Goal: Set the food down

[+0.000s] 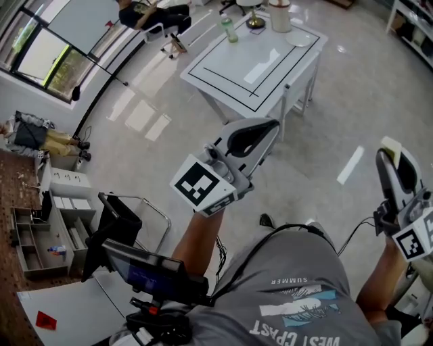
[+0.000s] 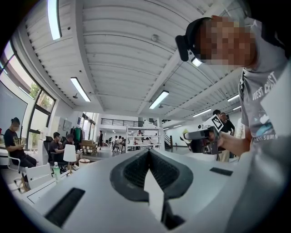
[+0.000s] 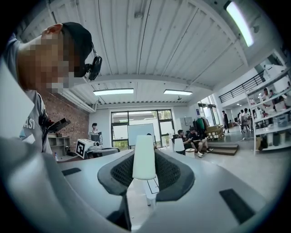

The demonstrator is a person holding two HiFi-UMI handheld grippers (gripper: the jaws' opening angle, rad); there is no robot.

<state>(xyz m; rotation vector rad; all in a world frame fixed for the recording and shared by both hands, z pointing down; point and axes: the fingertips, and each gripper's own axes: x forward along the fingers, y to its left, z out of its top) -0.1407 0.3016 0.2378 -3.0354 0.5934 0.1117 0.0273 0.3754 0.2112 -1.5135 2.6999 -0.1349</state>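
Note:
Both grippers are held up in the air over the floor, away from the white table (image 1: 223,74). My right gripper (image 1: 392,153) is shut on the food, a pale cream block (image 3: 144,164) that stands upright between its jaws (image 3: 144,154); the block's tip (image 1: 390,144) shows at the far right of the head view. My left gripper (image 1: 265,132) points toward the table. Its jaws meet at the tip (image 2: 148,153) with nothing between them.
On the table stand a green bottle (image 1: 229,29), a white cylinder (image 1: 279,17), a lamp base (image 1: 255,22) and a plate (image 1: 301,39). A grey shelf unit (image 1: 40,230) is at the left. People sit at the far end of the room (image 1: 152,13).

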